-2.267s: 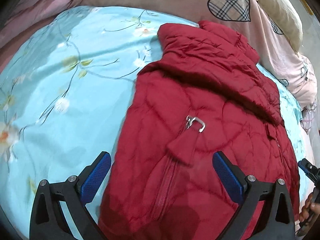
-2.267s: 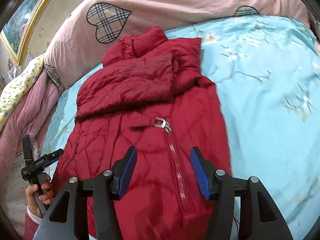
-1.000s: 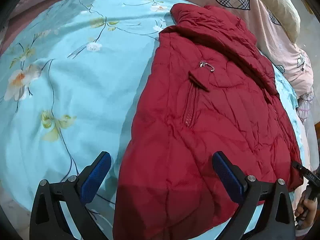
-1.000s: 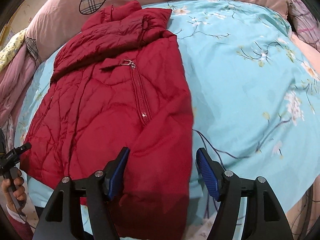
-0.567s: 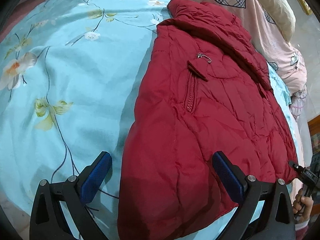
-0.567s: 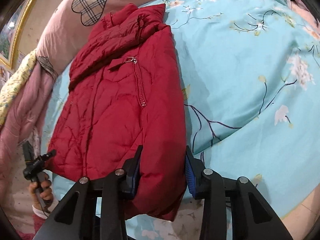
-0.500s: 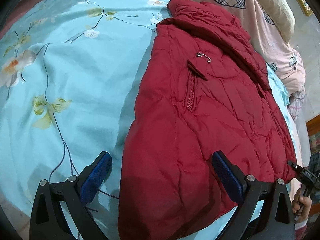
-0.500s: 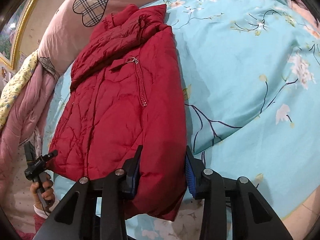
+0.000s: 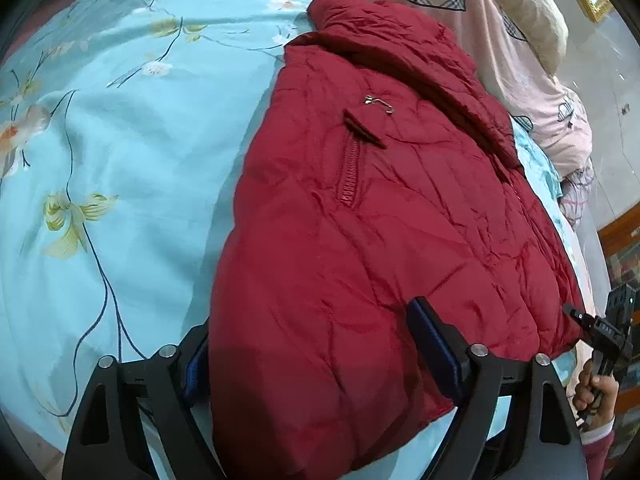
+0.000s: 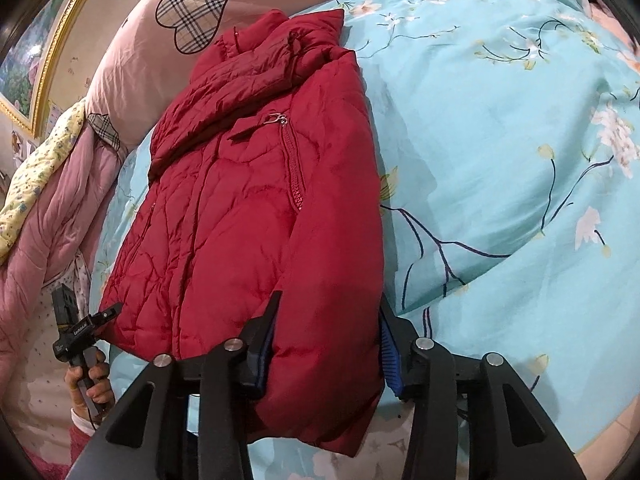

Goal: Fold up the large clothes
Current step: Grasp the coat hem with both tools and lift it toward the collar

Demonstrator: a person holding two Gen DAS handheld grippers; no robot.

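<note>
A red coat lies flat on the bed, on a blue sheet with flowers; its collar is at the far end, by a pink quilt with check hearts; its hem is at the near edge of the bed and hangs a little over it.

The left gripper has the hem corner on its side between its two blue pads; its jaws are closing, and the pads press into the puffy cloth. The right gripper is at the other hem corner with the coat's side edge between its pads; its jaws are opening a little, but the pads touch the cloth on both sides.

In the left view the sheet is wide and bare to the left of the coat; on the right the coat's edge comes near the side of the bed. The right view shows the same big bare part on its right, and a pink blanket heaped on its left.
</note>
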